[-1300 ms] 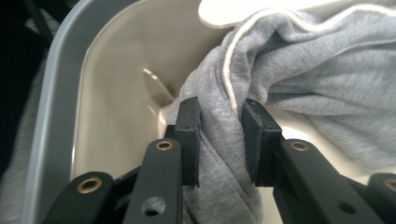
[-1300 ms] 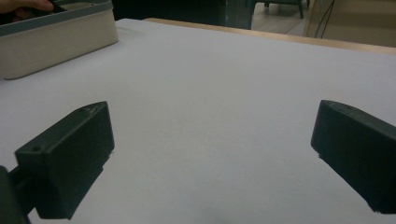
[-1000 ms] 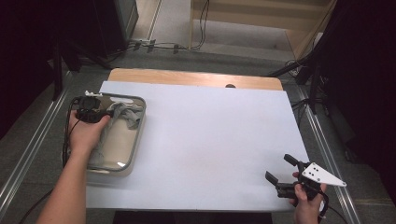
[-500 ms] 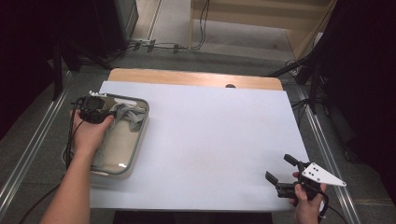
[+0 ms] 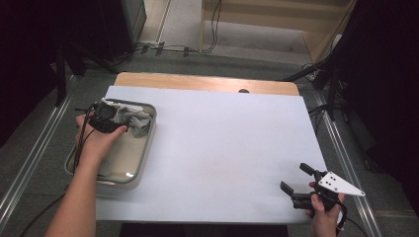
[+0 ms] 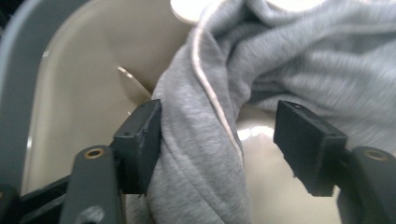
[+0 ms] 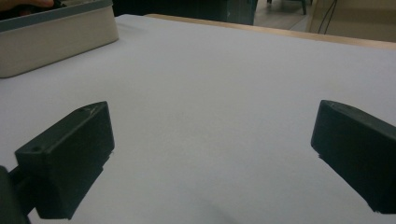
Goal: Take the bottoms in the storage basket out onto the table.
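Note:
A crumpled grey cloth (image 5: 139, 121) lies at the far end of a beige tray (image 5: 144, 163) on the left of the table. My left gripper (image 5: 122, 124) reaches into the tray beside it. In the left gripper view the cloth (image 6: 299, 56) hangs between the jaws of the left gripper (image 6: 217, 112). One jaw touches a fold and the other stands clear of it. These jaws have just been opening and no longer pinch the cloth. My right gripper (image 5: 295, 177) rests open near the table's front right corner, and nothing is between the jaws of the right gripper (image 7: 212, 135).
A white sheet (image 5: 222, 143) covers the table, with a wooden strip (image 5: 207, 83) along the far edge. The tray's wall (image 7: 56, 32) shows far off in the right gripper view. A pale round object (image 6: 187, 7) peeks out behind the cloth. Cables and metal rails flank the table.
The left hand has edged slightly to the right in the tray, toward the cloth. The right hand and its gripper have stayed where they were.

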Demonstrator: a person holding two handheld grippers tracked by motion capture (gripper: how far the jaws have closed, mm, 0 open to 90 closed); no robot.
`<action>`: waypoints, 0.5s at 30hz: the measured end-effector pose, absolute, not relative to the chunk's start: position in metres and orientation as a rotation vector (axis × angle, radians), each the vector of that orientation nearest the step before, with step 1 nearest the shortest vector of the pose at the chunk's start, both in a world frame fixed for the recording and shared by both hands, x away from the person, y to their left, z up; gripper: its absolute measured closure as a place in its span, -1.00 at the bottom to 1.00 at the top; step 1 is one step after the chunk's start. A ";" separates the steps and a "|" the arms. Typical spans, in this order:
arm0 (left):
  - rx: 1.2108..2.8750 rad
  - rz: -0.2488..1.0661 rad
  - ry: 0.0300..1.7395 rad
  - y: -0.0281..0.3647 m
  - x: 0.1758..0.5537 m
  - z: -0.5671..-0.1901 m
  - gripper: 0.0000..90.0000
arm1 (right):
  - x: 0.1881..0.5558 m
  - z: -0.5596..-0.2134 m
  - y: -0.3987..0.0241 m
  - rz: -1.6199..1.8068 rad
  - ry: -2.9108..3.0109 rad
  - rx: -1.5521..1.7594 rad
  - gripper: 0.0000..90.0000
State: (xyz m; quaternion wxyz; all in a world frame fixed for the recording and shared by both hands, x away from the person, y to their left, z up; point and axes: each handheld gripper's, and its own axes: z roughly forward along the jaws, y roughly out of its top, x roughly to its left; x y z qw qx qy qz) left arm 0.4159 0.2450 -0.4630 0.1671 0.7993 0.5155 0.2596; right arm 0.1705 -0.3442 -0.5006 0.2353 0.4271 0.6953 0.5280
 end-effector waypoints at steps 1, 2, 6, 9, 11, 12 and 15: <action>2.316 0.773 1.464 0.243 0.416 -0.466 -0.28 | 0.170 -0.501 -0.344 1.448 1.909 1.172 -1.00; 2.356 0.807 1.459 0.241 0.417 -0.469 -0.28 | 0.170 -0.501 -0.344 1.448 1.908 1.170 -1.00; 2.395 0.897 1.468 0.241 0.418 -0.470 0.09 | 0.170 -0.501 -0.345 1.444 1.906 1.172 -1.00; 2.389 0.905 1.468 0.244 0.417 -0.467 0.32 | 0.171 -0.501 -0.346 1.447 1.904 1.175 -1.00; 2.363 0.898 1.488 0.248 0.416 -0.463 0.40 | 0.171 -0.501 -0.347 1.449 1.902 1.178 -1.00; 2.345 0.900 1.494 0.250 0.415 -0.461 0.43 | 0.171 -0.501 -0.347 1.449 1.902 1.179 -1.00; 2.269 0.913 1.497 0.254 0.412 -0.453 0.46 | 0.171 -0.501 -0.346 1.448 1.904 1.176 -1.00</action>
